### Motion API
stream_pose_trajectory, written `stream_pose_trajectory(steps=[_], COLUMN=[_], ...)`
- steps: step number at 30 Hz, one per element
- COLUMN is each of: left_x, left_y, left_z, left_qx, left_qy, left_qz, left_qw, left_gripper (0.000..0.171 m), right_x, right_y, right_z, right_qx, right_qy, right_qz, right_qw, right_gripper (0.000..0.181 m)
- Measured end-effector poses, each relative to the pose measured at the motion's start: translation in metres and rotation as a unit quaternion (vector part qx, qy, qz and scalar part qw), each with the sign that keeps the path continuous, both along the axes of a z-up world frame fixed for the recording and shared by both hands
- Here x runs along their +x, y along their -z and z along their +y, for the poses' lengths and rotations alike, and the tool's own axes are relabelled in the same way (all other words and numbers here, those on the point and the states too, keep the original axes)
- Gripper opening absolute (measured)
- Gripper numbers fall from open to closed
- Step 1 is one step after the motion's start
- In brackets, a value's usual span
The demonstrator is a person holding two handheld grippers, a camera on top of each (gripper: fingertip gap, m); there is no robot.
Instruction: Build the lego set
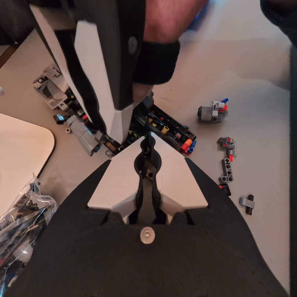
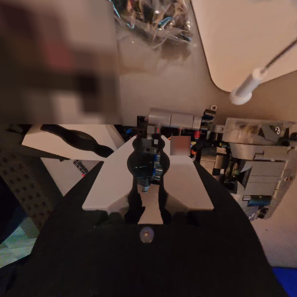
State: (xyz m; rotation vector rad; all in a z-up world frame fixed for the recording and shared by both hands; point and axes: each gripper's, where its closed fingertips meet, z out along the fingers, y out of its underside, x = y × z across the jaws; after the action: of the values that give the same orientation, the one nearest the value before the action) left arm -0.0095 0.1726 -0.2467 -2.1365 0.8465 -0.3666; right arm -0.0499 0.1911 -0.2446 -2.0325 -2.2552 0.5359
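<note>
the left gripper (image 1: pixel 148 136) reaches forward and down at a slant, its white-faced fingers drawn almost together with only a thin wavy slot between them, the tips at the near edge of the black technic chassis (image 1: pixel 168 127); a small dark piece sits in the slot farther back (whether the pads pinch it i cannot tell). the right gripper (image 1: pixel 119 141) comes in steeply from above and beyond, tips down on the same chassis just left of the left one, and a hand (image 1: pixel 162 24) with a black band round a finger holds it. in the right wrist view its jaws stand a little apart around a dark grey pin-and-connector stack (image 2: pixel 148 154) of the build, touching it on both sides as far as the blur allows.

the chassis lies on a pale grey table (image 1: pixel 225 64), with grey panelled sections (image 1: pixel 51 93) at its far end. to its right lie loose bits: a small grey sub-assembly (image 1: pixel 212 112), a grey connector with red pins (image 1: pixel 228 146), a dark grey liftarm (image 1: pixel 226 170) and a grey clip on a black axle (image 1: pixel 247 204). a clear bag of parts (image 1: pixel 20 225) sits at lower left beside a white rounded board (image 1: pixel 24 144). a white-tipped cord (image 2: pixel 244 90) hangs over that board.
</note>
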Motion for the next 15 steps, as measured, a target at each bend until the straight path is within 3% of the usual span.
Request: stream_pose_trajectory(steps=[6,15], left_x=[-0.0017,-0.0007], left_y=[0.0008,-0.0006], left_z=[-0.0002,-0.0002], left_qx=[-0.01,-0.019], left_qy=[-0.007,-0.003], left_qz=[-0.016,-0.044], left_qw=[1.0,0.999], left_gripper=[0.0,0.0], right_x=[-0.0014,0.0009], right_y=[-0.0011,-0.0066], right_z=[-0.0002,0.0002], right_qx=[0.052,-0.08], right_qy=[-0.022,0.006], right_qz=[0.001,0.051], right_qw=[0.998,0.995], right_gripper=[0.019,0.017])
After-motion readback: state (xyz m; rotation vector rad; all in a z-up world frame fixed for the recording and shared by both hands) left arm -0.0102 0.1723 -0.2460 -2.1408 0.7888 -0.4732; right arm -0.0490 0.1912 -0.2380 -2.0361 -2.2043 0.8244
